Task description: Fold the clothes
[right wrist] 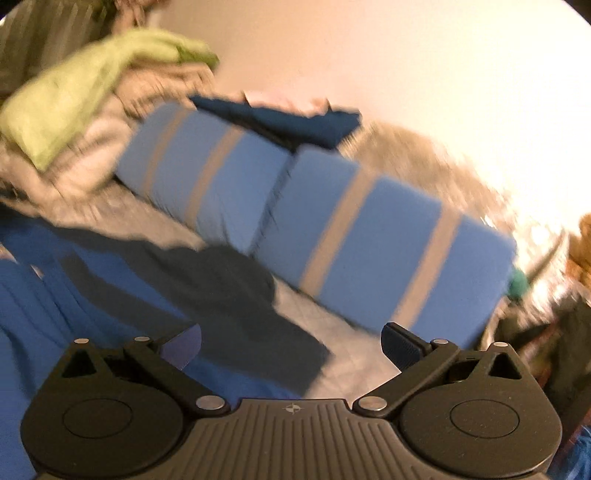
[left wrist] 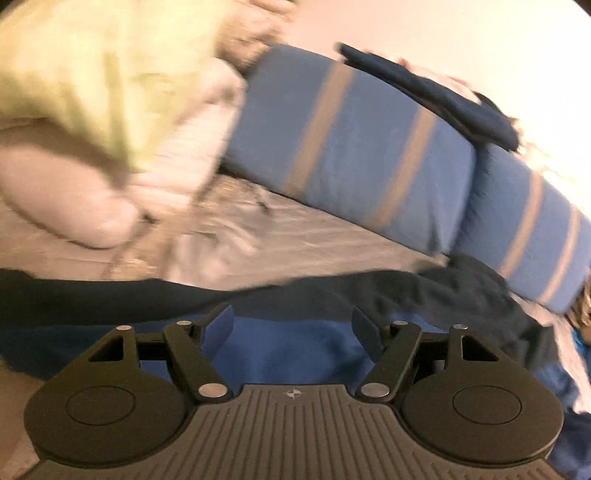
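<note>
Below, both wrist views, motion-blurred. Landmark: long blue bolster cushion w/ tan stripes [left wrist: 369, 147] [right wrist: 303, 206], lying across a pale grey quilted bedspread [left wrist: 314, 243] [right wrist: 354, 354]. Left gripper [left wrist: 291, 332]: jaws apart, released, nothing between the blue pads; beneath it, on the near side of the bolster, lies a royal-blue fabric garment [left wrist: 291, 354] [right wrist: 55, 295], partly overlapped by a dark navy garment [left wrist: 424, 295] [right wrist: 229, 288] that reaches up to the bolster's near edge. Right gripper [right wrist: 291, 347]: jaws spread wide, released, empty; the navy garment's corner and bare bedspread show in the gap. On top of the bolster rests a flat folded dark-blue cloth [left wrist: 432, 96] [right wrist: 280, 122]. At the bolster's left end: heap of unfolded laundry, a lime-green cloth [left wrist: 92, 74] [right wrist: 81, 92] uppermost over whitish and beige fabrics [left wrist: 192, 147] [right wrist: 92, 147]. Behind the bolster, a plain pale wall [left wrist: 461, 33] [right wrist: 406, 55]. Items past the bolster's right end (right view) too blurred to ID.
</note>
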`<state>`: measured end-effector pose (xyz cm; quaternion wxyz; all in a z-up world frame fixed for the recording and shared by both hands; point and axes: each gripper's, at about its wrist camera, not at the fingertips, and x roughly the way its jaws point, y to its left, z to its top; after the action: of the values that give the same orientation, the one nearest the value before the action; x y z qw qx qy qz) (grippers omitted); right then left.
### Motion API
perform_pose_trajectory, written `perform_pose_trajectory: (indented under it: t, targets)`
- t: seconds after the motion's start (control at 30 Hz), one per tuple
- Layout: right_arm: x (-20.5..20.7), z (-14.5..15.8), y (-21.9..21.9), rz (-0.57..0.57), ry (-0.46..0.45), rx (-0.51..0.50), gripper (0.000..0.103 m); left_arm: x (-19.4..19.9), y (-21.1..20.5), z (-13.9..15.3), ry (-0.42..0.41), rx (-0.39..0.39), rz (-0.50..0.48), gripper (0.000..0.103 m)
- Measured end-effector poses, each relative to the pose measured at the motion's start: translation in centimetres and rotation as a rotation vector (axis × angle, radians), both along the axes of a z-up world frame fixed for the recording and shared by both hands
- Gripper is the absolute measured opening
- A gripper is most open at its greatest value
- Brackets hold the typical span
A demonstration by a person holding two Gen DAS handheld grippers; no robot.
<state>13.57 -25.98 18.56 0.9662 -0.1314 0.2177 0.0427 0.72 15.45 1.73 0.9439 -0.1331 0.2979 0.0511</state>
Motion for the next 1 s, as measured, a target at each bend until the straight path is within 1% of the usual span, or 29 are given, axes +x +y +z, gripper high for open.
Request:
perform_pose_trajectory:
  t: [0.07,0.17,0.33,0.43,0.57,0.6,0.67,0.8,0.97,1.0]
  targets:
    - [0.7,0.6,1.8,0.041,-0.027,0.039,0.103,-0.8,1.3,-0.3,-0.009,0.005,0.058,0.071]
    - [2.1,0.3,4.8,0.098,-0.035,0.074,0.103,-2.0,3.0,-0.9,-0.017,0.024,0.138,0.071]
    - [5.1,-2.1,9.3,0.187,0.025,0.137,0.103,-4.6,5.8,-1.3,-0.048,0.14,0.279,0.071]
    - [5.9,-3.6,11.9,0.234,0.065,0.164,0.103,-6.0,8.4,-1.9,-0.01,0.138,0.312,0.071]
    - [6.8,-5.9,14.6,0.286,0.118,0.183,0.103,-7.7,11.8,-3.5,0.063,0.15,0.432,0.071]
    - [7.0,-6.5,15.1,0.29,0.128,0.179,0.103,-8.1,12.8,-4.0,0.076,0.13,0.458,0.071]
    - [7.2,-7.6,16.0,0.297,0.148,0.174,0.103,-9.0,14.9,-5.3,0.085,0.046,0.504,0.071]
    - [7.6,-9.6,16.8,0.295,0.195,0.181,0.103,-10.1,18.6,-8.1,0.106,-0.154,0.579,0.07]
    - [7.9,-10.9,16.6,0.265,0.222,0.205,0.103,-10.9,22.0,-11.6,0.012,-0.457,0.623,0.07]
    - [8.0,-11.1,16.5,0.258,0.226,0.211,0.103,-10.9,22.4,-12.2,-0.006,-0.506,0.629,0.07]
